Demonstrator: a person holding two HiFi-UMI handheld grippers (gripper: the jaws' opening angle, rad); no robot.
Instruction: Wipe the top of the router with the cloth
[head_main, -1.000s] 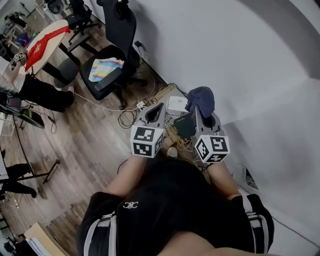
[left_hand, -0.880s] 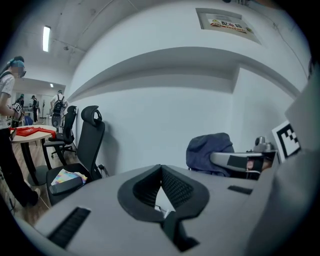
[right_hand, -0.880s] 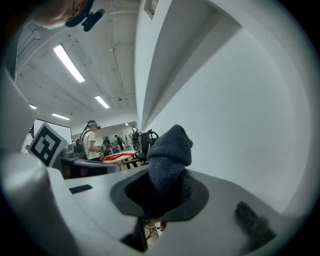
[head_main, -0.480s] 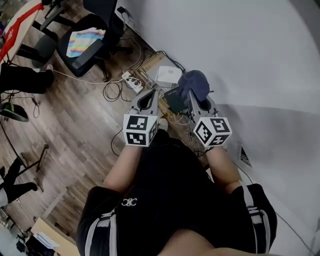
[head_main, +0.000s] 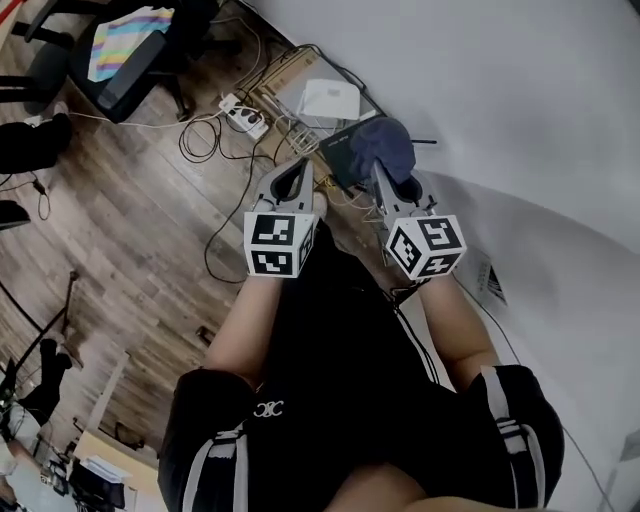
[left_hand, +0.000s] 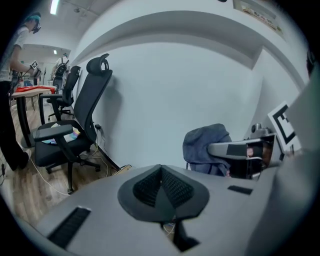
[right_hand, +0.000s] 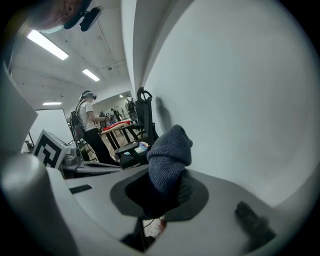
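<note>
My right gripper (head_main: 383, 172) is shut on a dark blue knitted cloth (head_main: 386, 146), which bunches up out of its jaws (right_hand: 169, 152). The cloth hangs just above a dark router (head_main: 340, 160) that sits on the floor by the white wall, and it hides part of the router. A white box-like device (head_main: 330, 98) lies just beyond. My left gripper (head_main: 292, 172) is shut with nothing in it (left_hand: 161, 172), held to the left of the router. In the left gripper view the cloth (left_hand: 204, 146) and the right gripper show on the right.
Tangled cables and a white power strip (head_main: 240, 120) lie on the wooden floor beside the router. A black office chair (head_main: 120, 55) with a striped colourful cloth on its seat stands at the upper left. The wall (head_main: 520, 100) closes the right side. A person (right_hand: 89, 127) stands at a far table.
Both grippers, the right one still holding the cloth, have come closer to the router by the wall. The head view has shifted, so the chair has slid to the top left.
</note>
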